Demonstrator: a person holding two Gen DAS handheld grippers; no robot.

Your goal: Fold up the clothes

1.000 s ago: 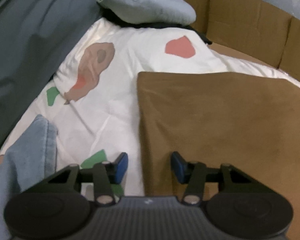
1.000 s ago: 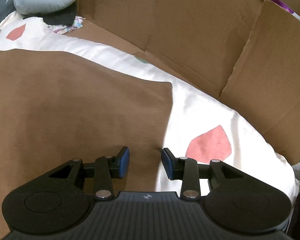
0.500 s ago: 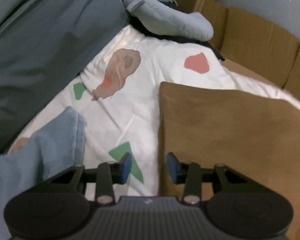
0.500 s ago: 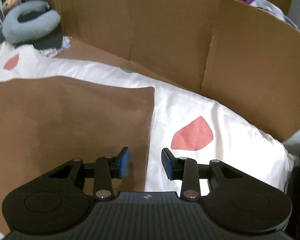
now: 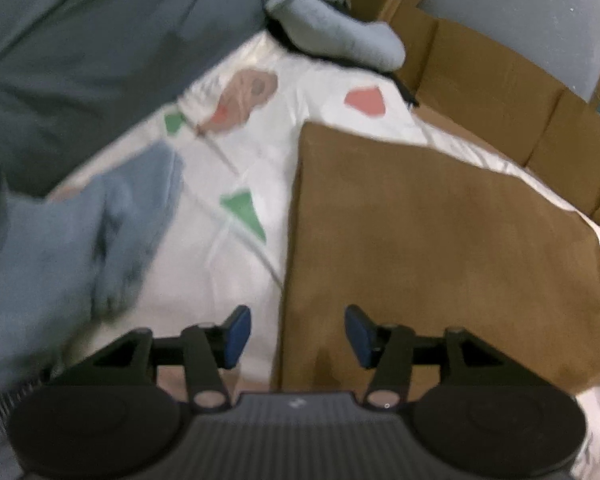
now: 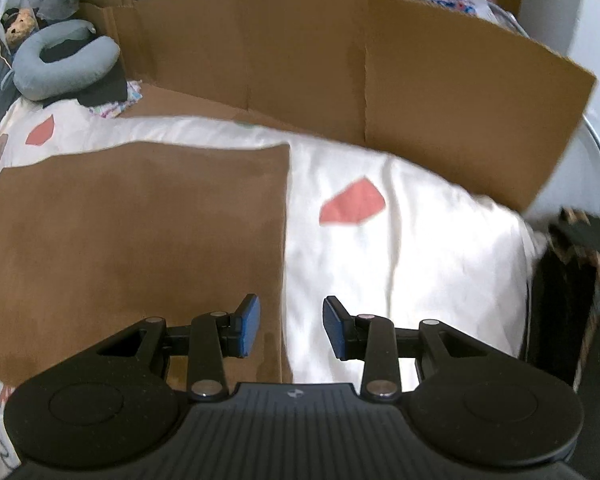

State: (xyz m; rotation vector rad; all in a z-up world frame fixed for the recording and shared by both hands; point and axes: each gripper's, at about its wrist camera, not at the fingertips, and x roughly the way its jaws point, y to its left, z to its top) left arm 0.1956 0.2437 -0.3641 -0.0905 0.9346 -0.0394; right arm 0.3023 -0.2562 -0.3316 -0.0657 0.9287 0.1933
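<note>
Both grippers empty, nothing clamped.

Left gripper (image 5: 296,334): fingers spread wide, blue pads (image 5: 238,334) clear of any fabric. It hangs above the left edge of the brown cloth (image 5: 432,248); that edge runs up between the two fingers, so the left finger sits over the white sheet (image 5: 204,264) and the right finger over the cloth. Can't tell whether the fingertips touch the fabric.

Right gripper (image 6: 290,330): fingers also apart, though less wide. Same arrangement mirrored: the right edge of the brown cloth (image 6: 140,232) passes between the fingers, left finger over brown, right finger over the sheet (image 6: 420,264).

The brown cloth lies flat on the bed as a neat rectangle with straight edges and square corners, no visible wrinkles. The sheet under it is white with red, green and tan patches; one red patch (image 6: 352,202) sits just right of the cloth.

Left view: blue denim garment (image 5: 72,248) bunched on the sheet, left of the cloth and apart from it, blurred. Grey-green bedding (image 5: 80,52) beyond it. Grey neck pillow (image 5: 336,28) at the far end of the bed, on something dark.

Cardboard panels (image 6: 340,72) stand upright along the far side of the bed. A dark object (image 6: 564,296) sits off the right edge of the bed; I can't tell what it is.
</note>
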